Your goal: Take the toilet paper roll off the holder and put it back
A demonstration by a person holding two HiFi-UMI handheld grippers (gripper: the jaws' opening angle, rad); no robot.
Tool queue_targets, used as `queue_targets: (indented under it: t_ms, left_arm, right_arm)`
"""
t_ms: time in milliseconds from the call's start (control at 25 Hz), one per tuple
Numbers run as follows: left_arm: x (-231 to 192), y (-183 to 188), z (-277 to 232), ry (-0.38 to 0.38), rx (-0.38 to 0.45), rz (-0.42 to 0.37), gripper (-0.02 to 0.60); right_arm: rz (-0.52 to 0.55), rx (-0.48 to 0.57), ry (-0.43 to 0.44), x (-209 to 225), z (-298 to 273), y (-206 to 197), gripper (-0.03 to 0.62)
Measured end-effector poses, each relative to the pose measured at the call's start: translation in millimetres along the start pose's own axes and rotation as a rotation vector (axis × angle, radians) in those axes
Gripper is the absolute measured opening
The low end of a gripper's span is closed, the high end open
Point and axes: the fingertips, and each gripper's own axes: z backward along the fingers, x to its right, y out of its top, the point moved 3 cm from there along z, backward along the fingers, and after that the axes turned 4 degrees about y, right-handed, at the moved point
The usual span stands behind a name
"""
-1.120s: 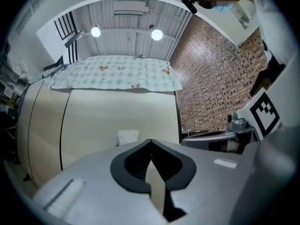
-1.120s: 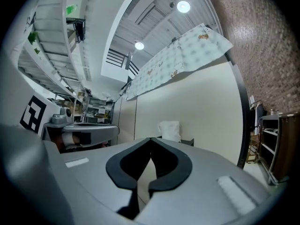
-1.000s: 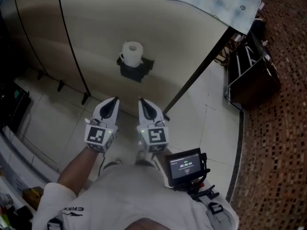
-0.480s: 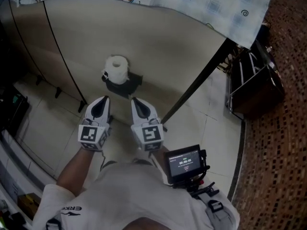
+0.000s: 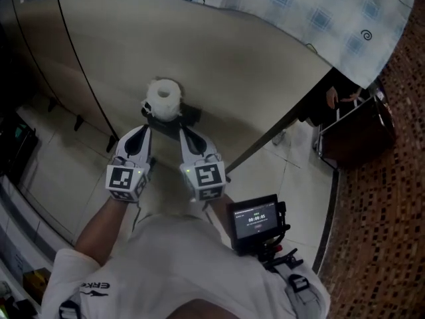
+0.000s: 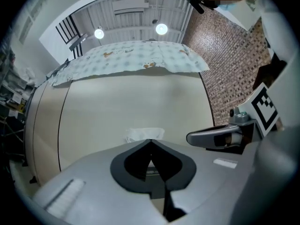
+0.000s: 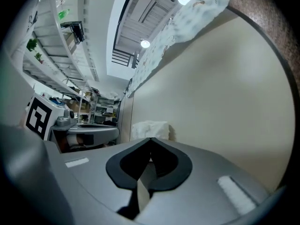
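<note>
You are facing the beige partition wall [image 5: 232, 65], and this whole step plays out against it, so come in level and square to it, not from the side. The dark holder [image 5: 191, 116] is fixed to that wall. It seems to carry the toilet paper roll [image 5: 163, 98] standing upright, so a straight lift should free it. Judge that before you pull, because whatever the roll sits on is hidden under the paper. The roll is soft and far wider than closed jaws can take. Open a claw well before it reaches the paper, then squeeze only enough to hold the roll without crushing the core. Neither claw is ready for that yet. The left gripper [image 5: 141, 130] has its jaws pressed together with nothing between them, and the right gripper [image 5: 183, 130] is likewise closed and empty.

The roll sits on the holder, just ahead of both tips and between the lines they point along, and neither tip touches it. In the left gripper view it shows as a white shape right above the closed tips, dead ahead. In the right gripper view it also sits just above the tips, a little to the left
</note>
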Motion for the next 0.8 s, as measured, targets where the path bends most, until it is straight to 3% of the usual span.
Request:
queue_targets:
  t_ms: [440, 800]
  left_arm:
    - [-26.1, -3.9, -12.3, -0.049, 0.01, 0.012, 0.002]
    - [-40.0, -9.0, -15.1, -0.068, 0.016, 0.022, 0.002]
  right_arm:
    - [0.079, -0.068, 0.03, -8.7, -36.2, 10.6, 0.039]
    - [0.303, -0.183, 0.134, -12.0, -57.8, 37.6, 0.272]
